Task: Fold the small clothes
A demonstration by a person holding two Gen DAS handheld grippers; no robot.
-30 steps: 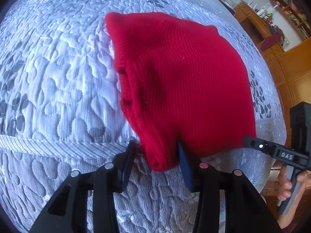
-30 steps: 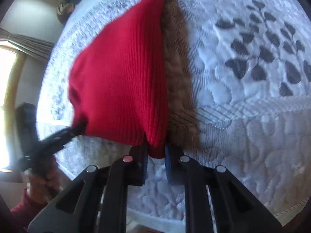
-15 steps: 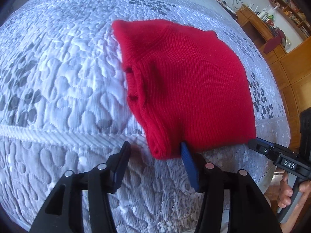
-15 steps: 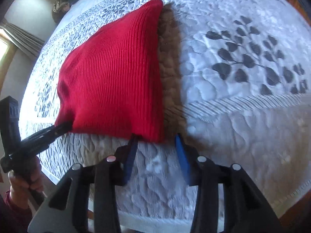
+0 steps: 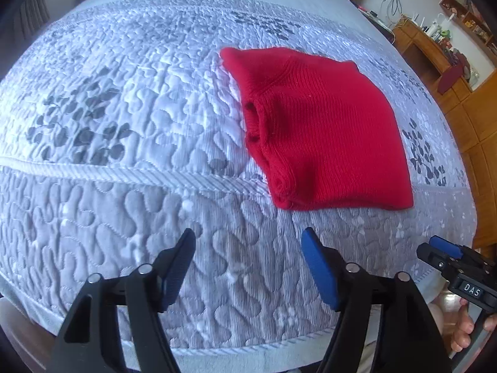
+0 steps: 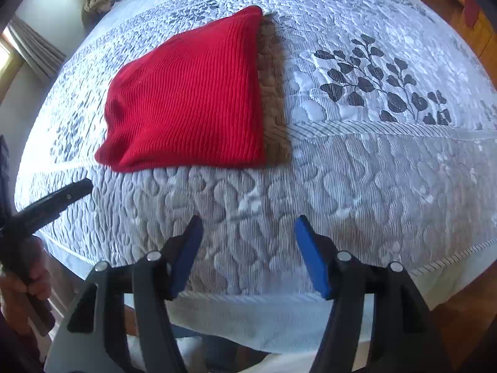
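Observation:
A red knitted garment (image 5: 323,133) lies folded into a flat square on the quilted grey-white bedspread (image 5: 130,130); it also shows in the right wrist view (image 6: 189,108). My left gripper (image 5: 248,239) is open and empty, hovering near the bed's front edge, short of the garment's near left corner. My right gripper (image 6: 248,227) is open and empty, short of the garment's near right corner. Each gripper shows at the edge of the other's view: the right gripper in the left wrist view (image 5: 441,250) and the left gripper in the right wrist view (image 6: 74,191).
The bedspread (image 6: 388,171) has dark leaf prints and a corded seam near the front. Wooden furniture with shelves (image 5: 447,49) stands beyond the bed's right side. A curtain and window (image 6: 28,49) are at the left. The bed's front edge (image 6: 279,310) is just below my grippers.
Both grippers have let go of the garment's near corners, opened wide and drawn back toward the bed's front edge. The garment now lies flat on the bedspread.

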